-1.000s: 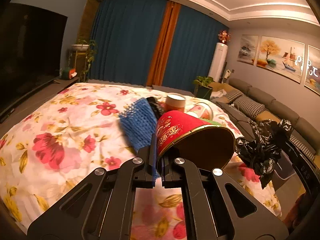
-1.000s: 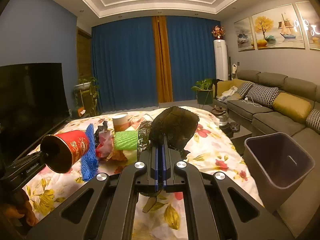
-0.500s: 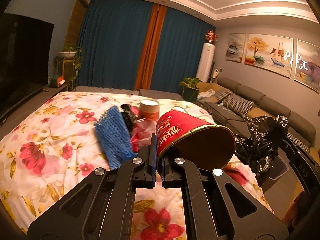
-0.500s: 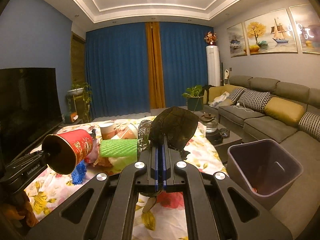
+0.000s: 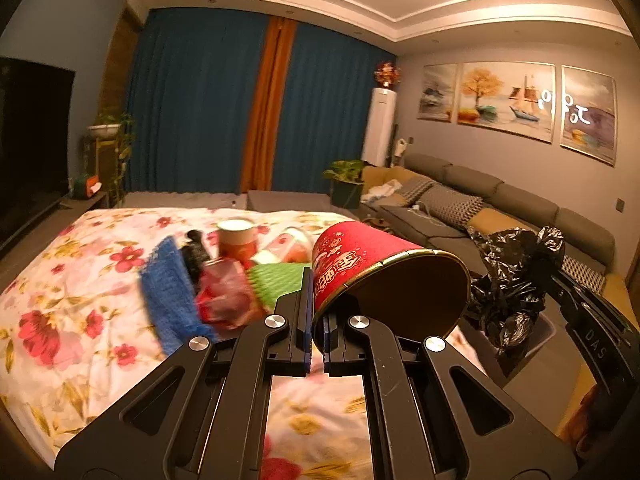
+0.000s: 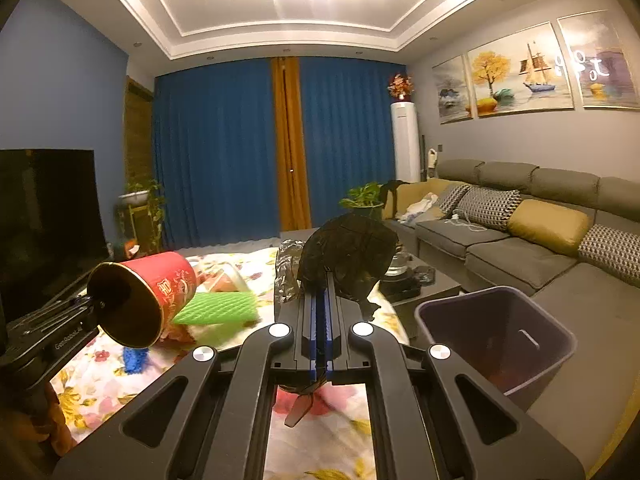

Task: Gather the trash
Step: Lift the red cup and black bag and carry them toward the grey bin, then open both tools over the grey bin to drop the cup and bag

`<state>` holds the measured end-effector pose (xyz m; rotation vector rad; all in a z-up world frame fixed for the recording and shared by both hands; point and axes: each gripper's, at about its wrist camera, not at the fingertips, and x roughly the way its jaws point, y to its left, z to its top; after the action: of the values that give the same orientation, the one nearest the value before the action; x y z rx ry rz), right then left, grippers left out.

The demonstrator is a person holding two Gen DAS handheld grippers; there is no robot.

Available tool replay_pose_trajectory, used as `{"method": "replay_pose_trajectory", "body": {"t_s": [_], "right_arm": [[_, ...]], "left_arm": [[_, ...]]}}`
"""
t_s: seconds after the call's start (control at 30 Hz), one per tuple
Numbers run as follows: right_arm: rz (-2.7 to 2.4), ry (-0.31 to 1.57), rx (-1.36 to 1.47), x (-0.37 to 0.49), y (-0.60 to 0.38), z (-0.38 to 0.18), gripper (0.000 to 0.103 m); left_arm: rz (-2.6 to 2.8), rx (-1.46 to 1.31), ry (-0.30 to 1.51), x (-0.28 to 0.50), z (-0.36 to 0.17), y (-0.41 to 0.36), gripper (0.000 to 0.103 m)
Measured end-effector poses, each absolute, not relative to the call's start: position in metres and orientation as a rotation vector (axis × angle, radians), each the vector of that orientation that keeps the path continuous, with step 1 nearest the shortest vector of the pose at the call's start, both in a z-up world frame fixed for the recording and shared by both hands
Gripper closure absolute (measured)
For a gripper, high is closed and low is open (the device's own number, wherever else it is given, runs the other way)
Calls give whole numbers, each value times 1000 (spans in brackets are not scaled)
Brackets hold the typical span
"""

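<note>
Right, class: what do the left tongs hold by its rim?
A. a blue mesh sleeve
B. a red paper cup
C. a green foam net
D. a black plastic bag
B: the left tongs pinch the rim of the red paper cup, tipped on its side above the flowered cloth.

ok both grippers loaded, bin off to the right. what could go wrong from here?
1. The left gripper pinches only the rim of the red cup; it hangs tilted and could twist free in transit.
2. The black plastic bag bulges loosely past the right gripper, so it may snag or drape over the rim of the bin instead of dropping in.
3. The bin opening looks tight for both loads at once.
</note>
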<state>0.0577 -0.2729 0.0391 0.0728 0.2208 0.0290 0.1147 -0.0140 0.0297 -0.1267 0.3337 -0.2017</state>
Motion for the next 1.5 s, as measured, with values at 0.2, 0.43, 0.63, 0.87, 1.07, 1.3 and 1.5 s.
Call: {"method": "replay_pose_trajectory", "body": {"t_s": [0.2,0.43,0.63,0.87,1.07,1.3,1.5], "right_arm": [[-24,207,72,50,-298,42,99],[-104,191,67,45,-331,46,99],[-175,181,70,44,-361,45,99],[-254,176,71,45,-395,43,99],[-309,170,90,51,-418,41,99],[-335,171,98,61,-438,36,99],[-343,175,108,70,-452,29,99]], "left_arm": [[-275,-113,330,121,37,-47,100],[-357,-80,326,129,43,-94,100],[-418,-60,326,137,44,-134,100],[-488,-36,322,151,45,-181,100],[-537,-21,330,165,41,-215,100],[-578,-16,337,182,32,-243,100],[-602,-8,343,192,25,-261,100]]}}
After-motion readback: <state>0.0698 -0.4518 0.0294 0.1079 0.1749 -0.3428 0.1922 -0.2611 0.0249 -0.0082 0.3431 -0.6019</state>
